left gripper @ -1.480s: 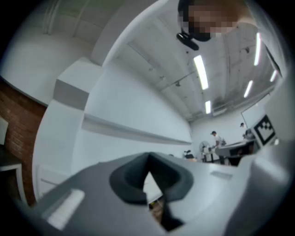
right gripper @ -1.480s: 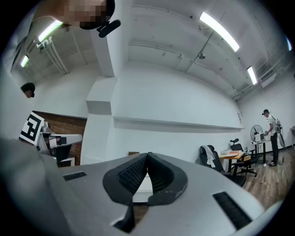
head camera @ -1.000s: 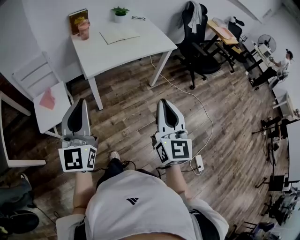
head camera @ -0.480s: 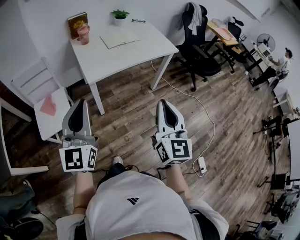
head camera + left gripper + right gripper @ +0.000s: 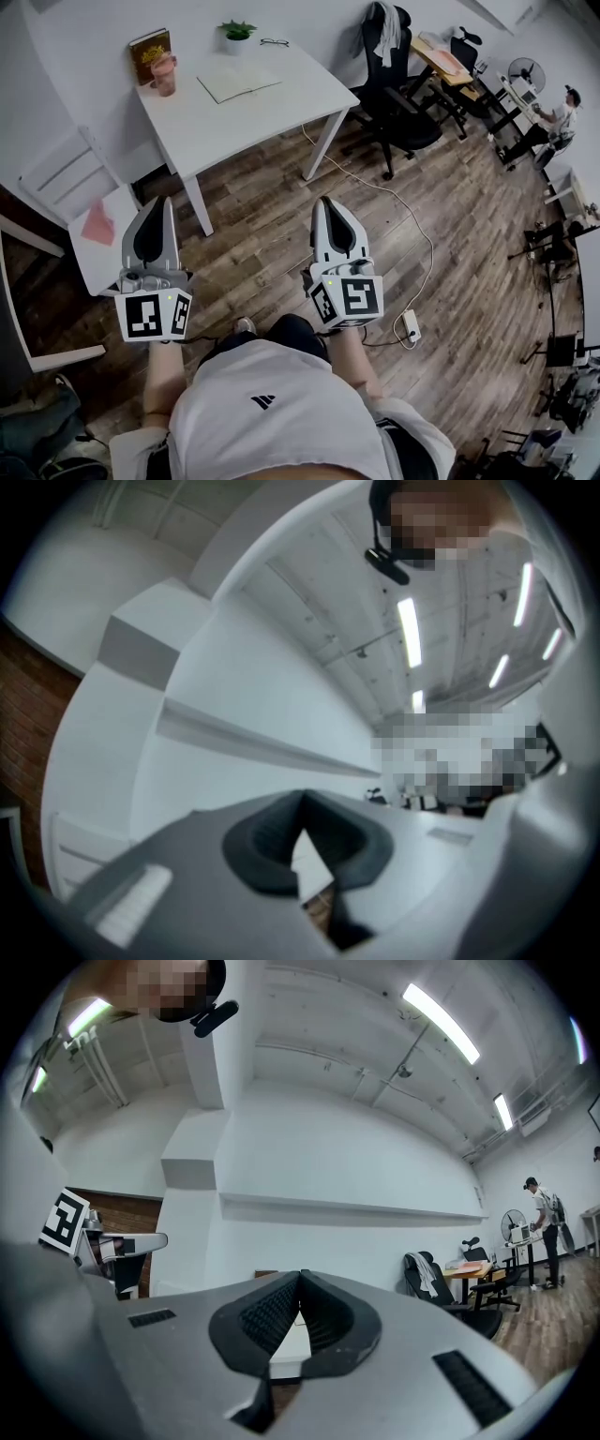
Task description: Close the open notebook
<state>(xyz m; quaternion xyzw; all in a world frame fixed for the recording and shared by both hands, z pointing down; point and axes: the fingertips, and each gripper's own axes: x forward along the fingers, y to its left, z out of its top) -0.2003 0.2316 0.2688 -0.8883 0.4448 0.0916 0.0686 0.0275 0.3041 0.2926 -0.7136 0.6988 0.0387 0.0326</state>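
Three-bar shirt logo (image 5: 263,401), open notebook (image 5: 239,82) beyond

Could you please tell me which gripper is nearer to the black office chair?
Right. The right gripper is over the floor, short of the black office chair and to its left; the left gripper is further left.

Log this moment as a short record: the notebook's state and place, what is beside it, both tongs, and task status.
notebook: open notebook, flat on the white table
also on table: book, pink cup, potted plant, glasses
left tongs: shut, empty, short of the table
right tongs: shut, empty, short of the table
task status: notebook untouched, not yet closed
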